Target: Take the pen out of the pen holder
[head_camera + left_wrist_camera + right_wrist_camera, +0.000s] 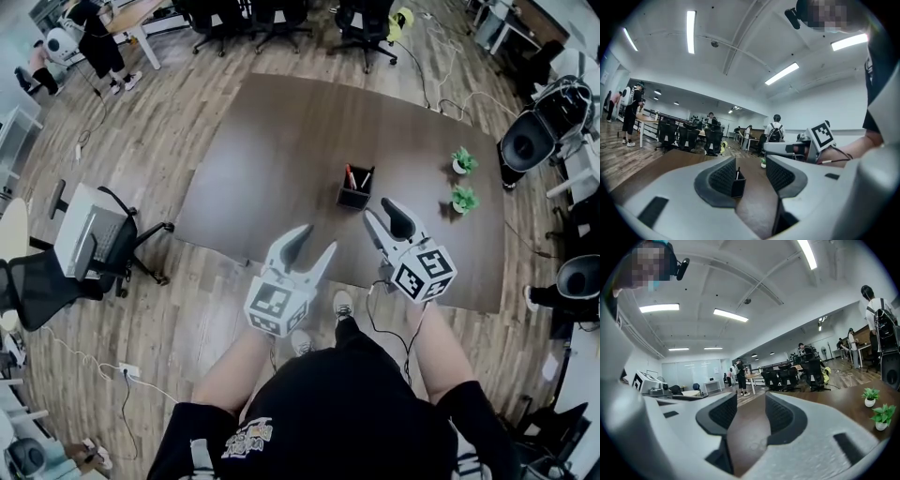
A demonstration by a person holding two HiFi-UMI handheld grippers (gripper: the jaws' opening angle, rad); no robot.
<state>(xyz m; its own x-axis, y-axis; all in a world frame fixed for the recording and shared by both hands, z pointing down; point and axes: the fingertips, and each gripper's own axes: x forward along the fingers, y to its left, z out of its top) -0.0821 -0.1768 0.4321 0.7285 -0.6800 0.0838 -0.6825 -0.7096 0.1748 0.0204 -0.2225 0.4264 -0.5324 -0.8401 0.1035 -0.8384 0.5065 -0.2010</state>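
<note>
We see the dark brown table (281, 159) filling the middle of the head view, on a wood floor (178, 94). The left gripper (316, 240) is at lower centre, its tips over the table's near edge. Its jaws are spread wide with nothing held. In the left gripper view the pen holder shows in the gap between them, but it stands further off on the table and is not touched. The right gripper (382, 214) is just to its right, jaws also wide apart, with only bare tabletop between them in the right gripper view. Two small potted plants (463, 161) stand at right of frame, well apart from both grippers. The black pen holder (355, 195) stands upright at centre frame, just above the right gripper's tips, near but apart. The red pen (350, 176) is in the holder, at its left side, with a lighter pen (366, 180) beside it.
</note>
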